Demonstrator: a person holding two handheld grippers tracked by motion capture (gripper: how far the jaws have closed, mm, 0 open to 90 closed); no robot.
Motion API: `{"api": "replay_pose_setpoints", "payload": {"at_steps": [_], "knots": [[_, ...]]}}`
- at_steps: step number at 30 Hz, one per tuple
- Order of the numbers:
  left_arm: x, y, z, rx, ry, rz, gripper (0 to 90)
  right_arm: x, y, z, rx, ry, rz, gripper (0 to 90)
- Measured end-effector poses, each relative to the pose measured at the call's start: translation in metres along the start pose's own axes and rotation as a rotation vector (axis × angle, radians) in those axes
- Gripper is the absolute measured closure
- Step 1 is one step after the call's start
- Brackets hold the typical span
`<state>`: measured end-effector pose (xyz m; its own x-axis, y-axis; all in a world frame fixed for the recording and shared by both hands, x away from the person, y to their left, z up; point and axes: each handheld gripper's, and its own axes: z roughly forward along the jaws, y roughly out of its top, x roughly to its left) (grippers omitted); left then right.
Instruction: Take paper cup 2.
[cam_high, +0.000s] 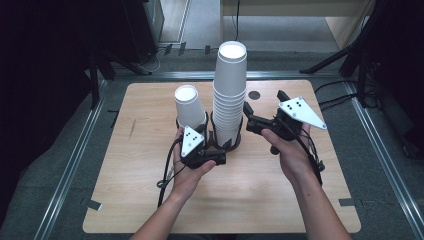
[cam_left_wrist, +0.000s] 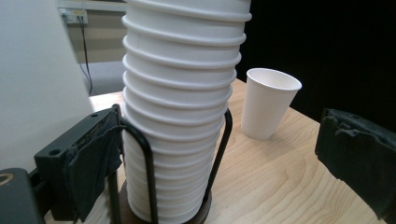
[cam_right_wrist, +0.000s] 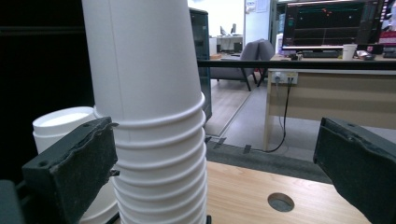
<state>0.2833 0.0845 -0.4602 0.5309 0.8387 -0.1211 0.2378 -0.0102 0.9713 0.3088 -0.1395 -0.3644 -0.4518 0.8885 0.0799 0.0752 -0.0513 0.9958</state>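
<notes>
My left gripper (cam_high: 216, 158) sits just left of centre in the high view, low against the black wire holder (cam_high: 239, 142), with my hand wrapped round its body. Its jaws stand wide apart and grasp nothing. In the left gripper view, the tall stack of white paper cups (cam_left_wrist: 180, 107) rises between those jaws, closer to the left one, and a single upright cup (cam_left_wrist: 268, 102) stands on the table (cam_left_wrist: 280, 177) in the right half of that frame.

Up and left of that gripper in the high view, an upturned white cup (cam_high: 188, 106) sits in a second wire holder. Just right of it, at the centre of the frame, stands the tall stack (cam_high: 230, 95), mouth down, its base at the top near the upper edge, its lower cups ringed by the holder.

Right of the stack, my right gripper (cam_high: 248, 120) points left toward it, jaws wide open and holding nothing. In the right gripper view, the stack (cam_right_wrist: 154, 116) stands by the left jaw, and whether they touch I cannot tell. A round hole (cam_right_wrist: 280, 202) shows in the table at lower right.
</notes>
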Motion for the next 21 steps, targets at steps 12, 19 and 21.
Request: {"api": "replay_pose_setpoints", "payload": {"at_steps": [12, 19, 21], "knots": [[-0.011, 0.006, 0.024, -0.021, 0.043, 0.019, 2.2, 0.011, 0.014, 0.019, -0.004, 0.033, 0.000, 0.0], [-0.008, 0.009, 0.034, -0.034, 0.065, 0.002, 2.8, 0.017, 0.021, 0.031, -0.006, 0.065, -0.013, 0.0], [-0.009, 0.009, 0.036, -0.034, 0.078, 0.006, 3.3, 0.021, 0.023, 0.033, -0.009, 0.081, -0.018, 0.0]]}}
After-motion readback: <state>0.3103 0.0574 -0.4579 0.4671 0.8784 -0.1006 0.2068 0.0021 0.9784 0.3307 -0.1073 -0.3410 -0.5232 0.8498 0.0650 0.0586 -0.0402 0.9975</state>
